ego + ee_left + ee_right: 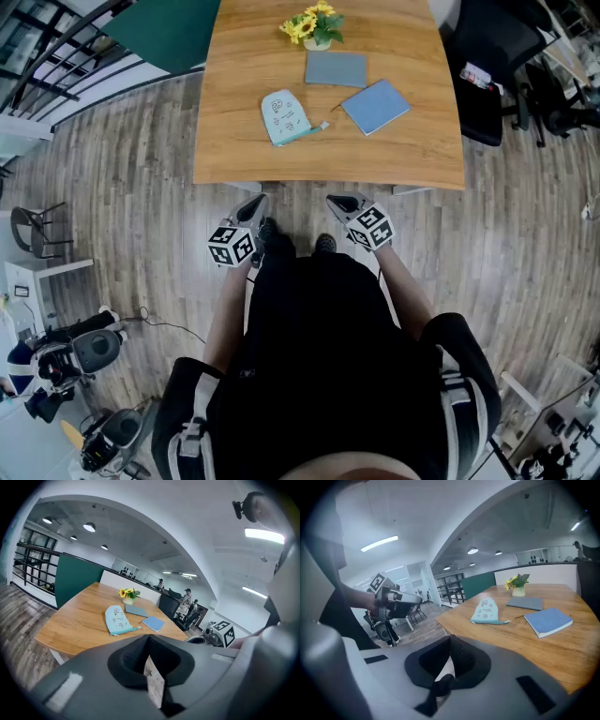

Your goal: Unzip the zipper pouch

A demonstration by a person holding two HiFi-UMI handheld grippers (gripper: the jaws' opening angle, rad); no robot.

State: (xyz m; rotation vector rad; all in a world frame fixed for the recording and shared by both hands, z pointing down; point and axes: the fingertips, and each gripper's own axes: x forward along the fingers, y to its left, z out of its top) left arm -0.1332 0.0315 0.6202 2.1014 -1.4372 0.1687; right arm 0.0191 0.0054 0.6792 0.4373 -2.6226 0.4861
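Holding both grippers just short of the table's near edge, you have the left gripper (253, 204) and the right gripper (341, 202) with jaws pressed together on nothing, touching no object. The zipper pouch (284, 116), pale blue, lies flat on the wooden table (234, 155), left of centre, well beyond both grippers. Its printed figures are too small to read. Right of it lies a blue notebook (375, 106); farther back, a grey notebook (336, 68). A small pot (317, 42) near the far edge holds yellow flowers (314, 21).
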